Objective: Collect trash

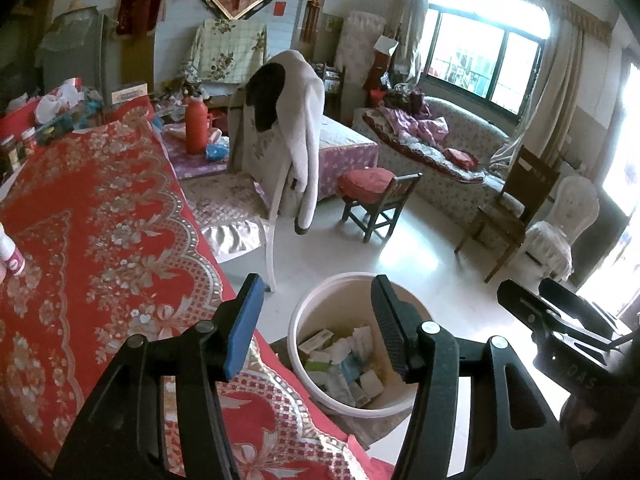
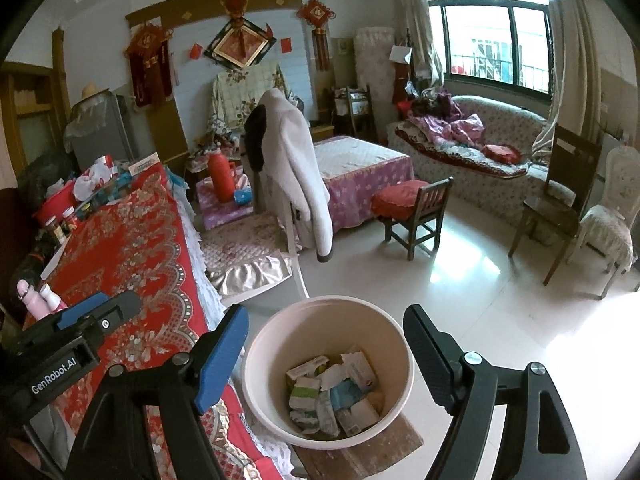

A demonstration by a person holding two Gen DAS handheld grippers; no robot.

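Observation:
A cream round trash bin [image 1: 308,308] [image 2: 260,344] stands on the floor beside the table. It holds several crumpled wrappers and small cartons [image 1: 344,364] [image 2: 336,392]. My left gripper [image 1: 316,320] is open and empty, above the table's edge and the bin. My right gripper [image 2: 324,348] is open and empty, directly over the bin. The right gripper's body shows at the right of the left wrist view [image 1: 560,320]. The left gripper's body shows at the left of the right wrist view [image 2: 76,336].
A table with a red floral cloth [image 1: 100,220] [image 2: 128,248] fills the left. Bottles and bags [image 2: 92,188] crowd its far end; a pink bottle [image 2: 40,300] stands nearer. A coat-draped chair [image 1: 288,132], a small wooden stool [image 2: 412,208] and a sofa [image 2: 472,152] stand beyond.

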